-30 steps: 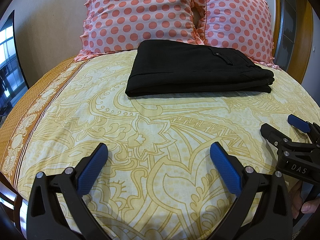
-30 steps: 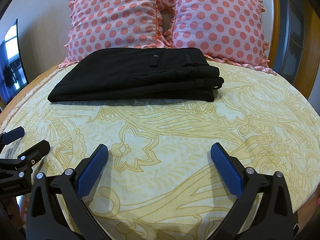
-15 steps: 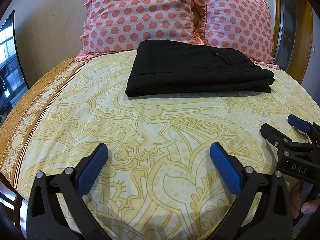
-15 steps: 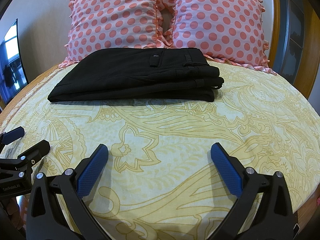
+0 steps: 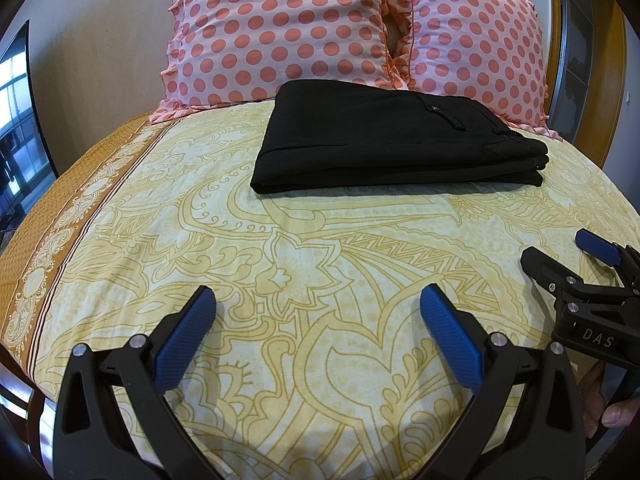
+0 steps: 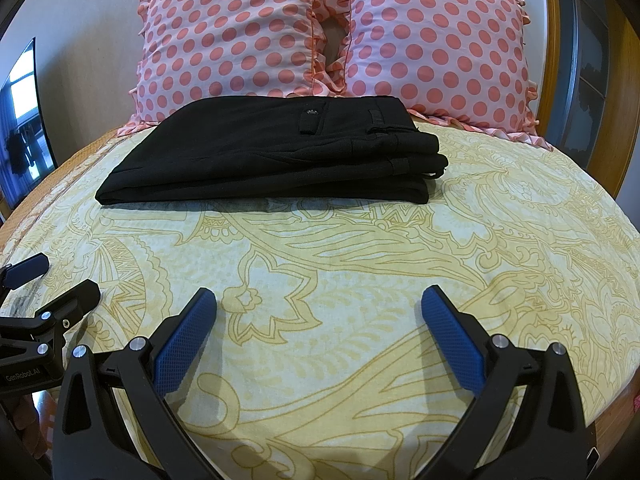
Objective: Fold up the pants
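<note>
Black pants (image 5: 384, 140) lie folded in a flat rectangular stack at the far side of the bed, just in front of the pillows; they also show in the right wrist view (image 6: 272, 156). My left gripper (image 5: 318, 300) is open and empty, low over the near part of the bedsheet, well short of the pants. My right gripper (image 6: 320, 300) is open and empty at the same distance, to the right of the left one. Each gripper shows in the other's view: the right gripper (image 5: 560, 252) and the left gripper (image 6: 60, 280).
The bed (image 5: 280, 264) has a yellow patterned sheet with an orange border on the left. Two pink polka-dot pillows (image 6: 332, 36) stand against the headboard. A window (image 5: 16, 128) is at the far left, a wooden frame (image 6: 560, 40) at the right.
</note>
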`<move>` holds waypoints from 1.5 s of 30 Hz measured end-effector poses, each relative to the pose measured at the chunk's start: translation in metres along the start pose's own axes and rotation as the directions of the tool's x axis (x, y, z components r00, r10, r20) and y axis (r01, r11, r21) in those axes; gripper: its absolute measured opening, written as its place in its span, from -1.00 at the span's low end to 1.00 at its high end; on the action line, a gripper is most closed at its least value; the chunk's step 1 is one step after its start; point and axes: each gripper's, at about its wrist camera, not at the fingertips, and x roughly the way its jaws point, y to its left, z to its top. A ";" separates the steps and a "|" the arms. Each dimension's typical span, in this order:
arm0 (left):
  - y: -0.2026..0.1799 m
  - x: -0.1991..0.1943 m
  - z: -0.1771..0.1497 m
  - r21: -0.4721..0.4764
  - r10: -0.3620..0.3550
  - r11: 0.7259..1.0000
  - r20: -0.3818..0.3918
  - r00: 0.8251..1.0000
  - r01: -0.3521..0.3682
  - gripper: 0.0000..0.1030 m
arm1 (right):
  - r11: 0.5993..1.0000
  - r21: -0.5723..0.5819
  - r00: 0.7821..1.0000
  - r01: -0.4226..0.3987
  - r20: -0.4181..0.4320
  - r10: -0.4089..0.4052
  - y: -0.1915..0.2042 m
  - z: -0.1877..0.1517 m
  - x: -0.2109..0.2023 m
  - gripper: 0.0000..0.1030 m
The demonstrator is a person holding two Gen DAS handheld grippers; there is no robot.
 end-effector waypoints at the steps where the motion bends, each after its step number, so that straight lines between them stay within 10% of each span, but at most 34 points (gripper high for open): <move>1: 0.000 0.000 0.000 0.000 0.000 1.000 -0.001 1.000 0.000 0.97 | 1.000 0.000 1.000 0.000 0.000 0.000 0.000 0.000 0.000 0.97; 45: 0.002 0.004 0.005 -0.014 0.008 1.000 -0.036 0.999 -0.009 0.97 | 1.000 0.002 1.000 0.003 0.002 -0.003 0.001 0.000 0.000 0.97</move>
